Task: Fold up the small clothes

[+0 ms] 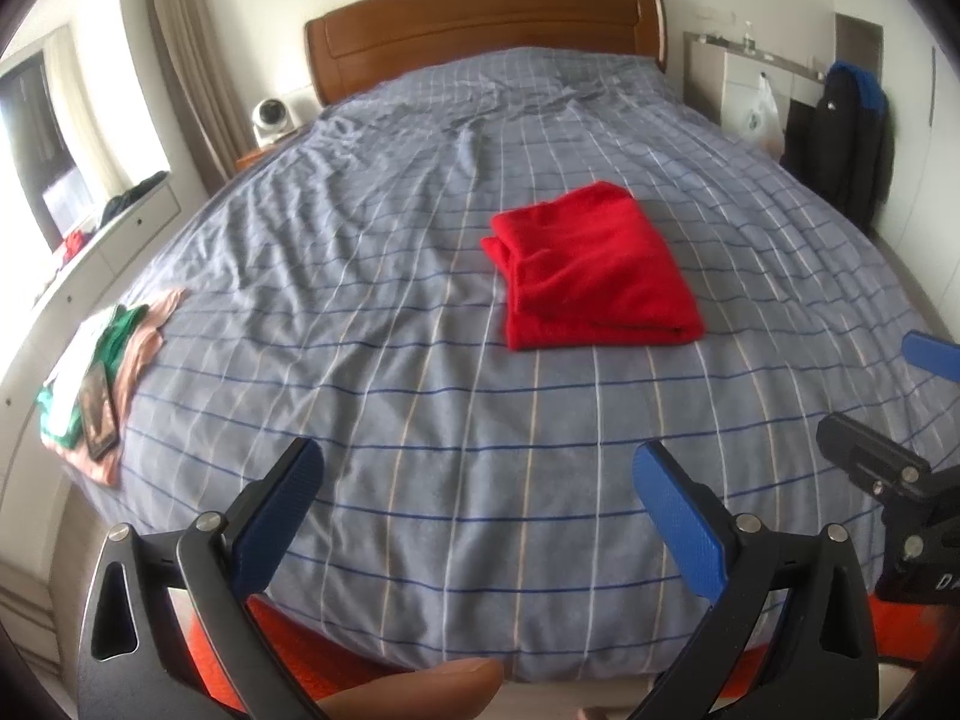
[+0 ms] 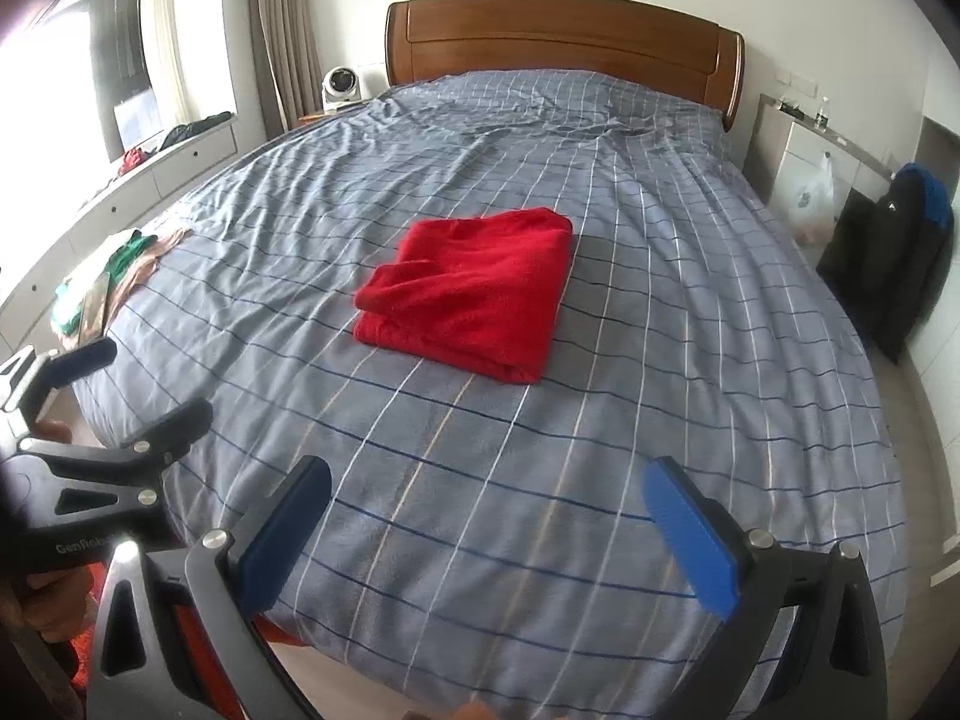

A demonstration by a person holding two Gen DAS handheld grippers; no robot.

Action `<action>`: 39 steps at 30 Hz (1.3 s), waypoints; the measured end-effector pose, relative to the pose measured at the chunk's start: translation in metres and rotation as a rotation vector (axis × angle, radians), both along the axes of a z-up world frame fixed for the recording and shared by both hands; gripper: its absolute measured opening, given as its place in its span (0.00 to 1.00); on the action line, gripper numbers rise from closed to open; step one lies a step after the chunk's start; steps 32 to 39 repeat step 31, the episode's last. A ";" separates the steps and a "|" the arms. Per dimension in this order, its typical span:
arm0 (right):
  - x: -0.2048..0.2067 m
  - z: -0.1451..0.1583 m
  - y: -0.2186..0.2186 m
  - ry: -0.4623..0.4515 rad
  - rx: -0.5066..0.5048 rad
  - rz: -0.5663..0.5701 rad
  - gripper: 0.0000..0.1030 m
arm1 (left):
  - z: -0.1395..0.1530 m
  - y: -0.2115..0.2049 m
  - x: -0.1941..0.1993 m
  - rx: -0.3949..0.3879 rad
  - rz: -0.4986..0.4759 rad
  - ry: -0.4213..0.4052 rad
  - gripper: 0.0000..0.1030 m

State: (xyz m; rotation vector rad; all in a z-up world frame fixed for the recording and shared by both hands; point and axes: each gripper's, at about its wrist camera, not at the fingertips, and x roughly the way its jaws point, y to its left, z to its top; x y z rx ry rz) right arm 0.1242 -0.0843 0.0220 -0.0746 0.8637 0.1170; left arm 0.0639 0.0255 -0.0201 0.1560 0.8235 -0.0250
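Bedding in grey-blue with a grid of thin white and dark lines covers a wide bed (image 1: 420, 360), and a brown wooden headboard (image 1: 480, 18) is seen at its far end against a pale wall. A window with a beige curtain (image 1: 174, 42) is placed on the left side of the room, with a white ledge of drawers (image 1: 78, 276) under it, and a small white fan (image 2: 342, 84) is seen beside the headboard. On the right side a dark jacket (image 2: 900, 258) and a white plastic bag (image 2: 813, 198) are hung.

One folded red garment (image 2: 474, 294) is laid flat near the middle of the bed. One small pile of other clothes (image 1: 102, 372), green, white and pink, is found at the left edge of the bed, well apart from the red one.

Two tools are counted. The left hand-held gripper (image 1: 474, 468) is held over the near edge of the bed with its blue pads spread wide and nothing between them; the right hand-held gripper (image 2: 486, 486) is spread and empty in the same way.

Only in the left wrist view is a dark flat object (image 1: 99, 414) on the pile shown clearly, and a fingertip (image 1: 420, 690) at the bottom. In the right wrist view the right wall is shown further.
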 end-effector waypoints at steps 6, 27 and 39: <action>-0.002 0.002 0.004 0.006 -0.011 0.009 0.99 | -0.001 0.003 0.003 -0.032 0.001 0.035 1.00; -0.001 -0.006 0.005 0.011 -0.009 0.017 0.99 | -0.002 0.010 0.004 -0.041 0.054 0.021 1.00; -0.001 -0.008 0.003 0.018 0.001 0.011 0.99 | -0.001 0.007 0.002 -0.027 0.046 0.007 1.00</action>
